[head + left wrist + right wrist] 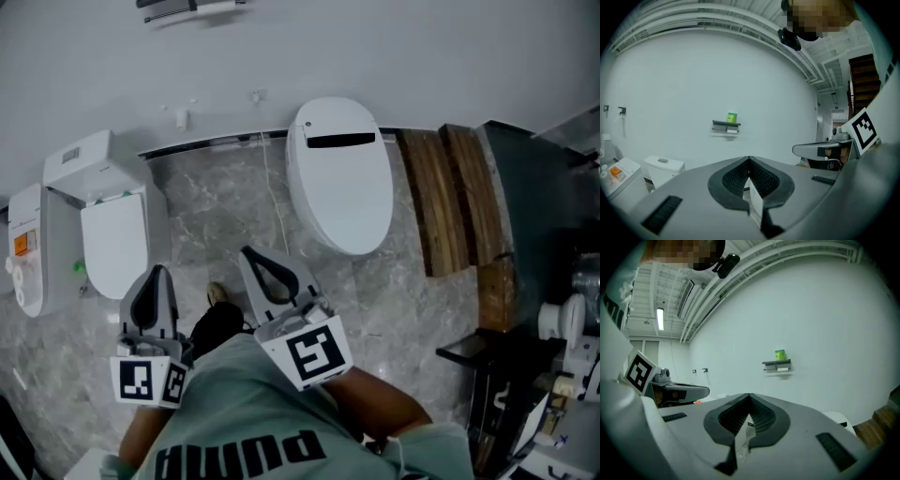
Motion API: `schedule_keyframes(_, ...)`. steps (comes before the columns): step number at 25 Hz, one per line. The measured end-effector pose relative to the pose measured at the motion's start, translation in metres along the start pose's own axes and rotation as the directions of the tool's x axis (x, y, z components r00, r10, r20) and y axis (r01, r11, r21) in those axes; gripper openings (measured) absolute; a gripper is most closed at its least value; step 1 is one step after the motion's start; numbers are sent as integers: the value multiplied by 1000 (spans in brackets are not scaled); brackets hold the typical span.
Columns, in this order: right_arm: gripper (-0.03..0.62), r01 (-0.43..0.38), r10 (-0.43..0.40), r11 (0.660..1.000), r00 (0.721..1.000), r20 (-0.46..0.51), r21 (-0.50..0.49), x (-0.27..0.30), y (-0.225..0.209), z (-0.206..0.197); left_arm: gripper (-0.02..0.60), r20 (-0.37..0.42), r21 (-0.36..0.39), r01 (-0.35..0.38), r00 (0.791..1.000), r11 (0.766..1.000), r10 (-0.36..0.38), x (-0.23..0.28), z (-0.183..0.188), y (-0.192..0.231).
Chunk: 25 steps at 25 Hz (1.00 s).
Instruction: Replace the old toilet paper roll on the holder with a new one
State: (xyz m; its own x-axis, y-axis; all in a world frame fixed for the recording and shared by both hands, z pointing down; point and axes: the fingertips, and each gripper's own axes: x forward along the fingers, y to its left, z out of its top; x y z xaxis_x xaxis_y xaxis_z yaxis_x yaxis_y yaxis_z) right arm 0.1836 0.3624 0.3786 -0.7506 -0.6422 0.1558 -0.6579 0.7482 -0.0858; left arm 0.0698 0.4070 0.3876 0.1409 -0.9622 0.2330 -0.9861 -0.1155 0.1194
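On the white wall ahead a dark holder shelf (726,124) carries a green roll (732,117) on top, with a white paper roll (732,131) hanging under it. The right gripper view shows the same holder (776,363), green roll (780,354) and white roll (783,371), small and far off. My left gripper (749,161) is shut with nothing in it and points at the wall. My right gripper (749,397) is also shut and empty. In the head view both sit close to my body, left gripper (157,274) beside right gripper (246,253), above the marble floor.
A white toilet (342,178) with its lid down stands against the wall ahead. A smaller toilet with a tank (112,234) and a white unit with an orange label (26,248) are at the left. Wooden planks (450,197) and a dark cabinet (544,216) line the right.
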Motion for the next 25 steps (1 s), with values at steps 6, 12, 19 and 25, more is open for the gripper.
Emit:
schedule_keyframes(6,-6,43,-43,999,999,7,14,27,7,10,-8,12,7,30,999,1000,-30,11,14,31)
schedule_keyframes(12,-6,109,-109,994,994,15,12,65,15,29,-8,34,19,73,997,997,-73,28,41,74)
schedule_keyframes(19,-6,173,-173,985,985,15,-9,104,29,42,-8,52,26,137,989,990,-139,42,57,116)
schedule_keyframes(25,-6,231,-230,973,973,15,-10,128,34,45,-8,61,23,170,983,985,-171,46,59,148)
